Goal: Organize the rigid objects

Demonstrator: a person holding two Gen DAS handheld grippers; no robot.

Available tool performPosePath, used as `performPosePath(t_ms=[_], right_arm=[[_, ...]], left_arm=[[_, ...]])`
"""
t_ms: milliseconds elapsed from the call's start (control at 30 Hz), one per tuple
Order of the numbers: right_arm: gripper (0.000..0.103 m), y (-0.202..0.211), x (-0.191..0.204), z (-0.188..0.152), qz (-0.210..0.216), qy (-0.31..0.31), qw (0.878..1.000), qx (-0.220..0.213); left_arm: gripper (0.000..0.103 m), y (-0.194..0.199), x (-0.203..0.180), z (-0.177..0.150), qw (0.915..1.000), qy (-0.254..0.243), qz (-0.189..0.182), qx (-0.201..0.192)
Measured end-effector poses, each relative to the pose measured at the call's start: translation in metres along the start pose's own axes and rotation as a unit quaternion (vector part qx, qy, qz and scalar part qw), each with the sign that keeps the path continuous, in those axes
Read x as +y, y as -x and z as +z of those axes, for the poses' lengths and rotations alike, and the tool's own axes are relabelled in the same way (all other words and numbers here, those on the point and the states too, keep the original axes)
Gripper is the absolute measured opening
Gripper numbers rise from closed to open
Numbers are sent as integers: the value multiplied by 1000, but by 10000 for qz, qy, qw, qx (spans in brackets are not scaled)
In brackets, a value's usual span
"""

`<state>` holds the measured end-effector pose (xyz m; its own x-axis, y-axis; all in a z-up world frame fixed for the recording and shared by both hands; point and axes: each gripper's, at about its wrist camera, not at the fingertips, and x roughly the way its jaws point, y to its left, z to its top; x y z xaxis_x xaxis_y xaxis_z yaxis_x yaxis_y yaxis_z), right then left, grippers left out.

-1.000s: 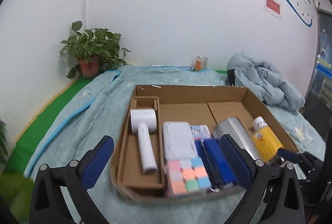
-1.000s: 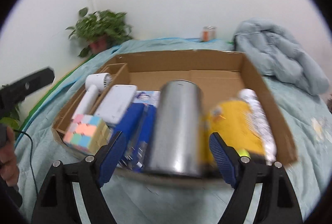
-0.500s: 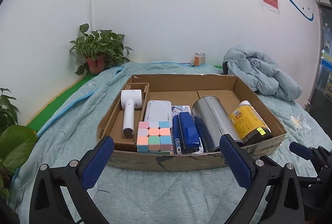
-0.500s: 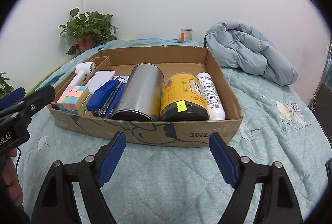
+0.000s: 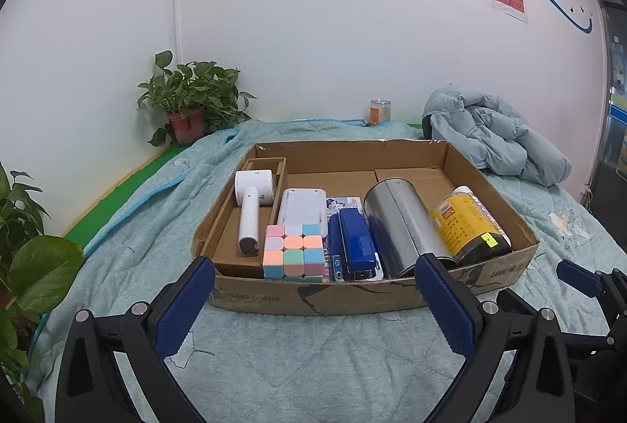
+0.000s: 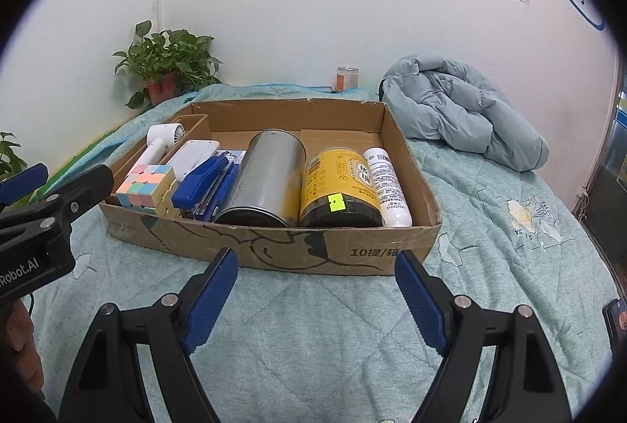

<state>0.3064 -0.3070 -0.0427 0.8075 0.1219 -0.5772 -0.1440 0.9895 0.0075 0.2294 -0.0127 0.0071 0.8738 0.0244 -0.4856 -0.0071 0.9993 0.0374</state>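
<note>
A shallow cardboard box [image 5: 313,299] [image 6: 298,250] sits on a teal quilt. Lying in it side by side are a white hand fan [image 5: 250,211] [image 6: 158,144], a white flat device [image 5: 299,209], a pastel puzzle cube [image 5: 294,256] [image 6: 145,184], a blue stapler [image 5: 356,244] [image 6: 203,178], a steel cylinder [image 5: 399,223] [image 6: 266,180], a yellow-labelled jar [image 5: 468,223] [image 6: 341,184] and a white bottle [image 6: 386,186]. My left gripper [image 5: 313,301] stands open in front of the box's near wall, holding nothing. My right gripper [image 6: 315,295] is open and empty too, just short of the box.
A crumpled pale-blue jacket [image 5: 493,137] [image 6: 458,117] lies behind the box on the right. A potted plant [image 5: 188,101] [image 6: 164,66] and a small jar [image 5: 380,111] stand by the white wall. More leaves [image 5: 31,258] crowd the left edge. A hand [image 6: 19,340] holds the left gripper.
Both grippers have drawn back from over the box's contents to in front of its near wall. The objects in the box have not moved. Both stay open.
</note>
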Motion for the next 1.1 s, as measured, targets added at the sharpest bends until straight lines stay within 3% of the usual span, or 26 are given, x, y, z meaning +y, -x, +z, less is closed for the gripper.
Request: performPosePath(t_ms=[800,1100], right_arm=[[82,-14,5,-2,-57,94,9999,103],[82,-20,5,-5,-29,103,9998,193]], left_arm=[[103,-36,3,-8,9991,21,-163,388],[103,-40,4,-8,9989,46,-380,266]])
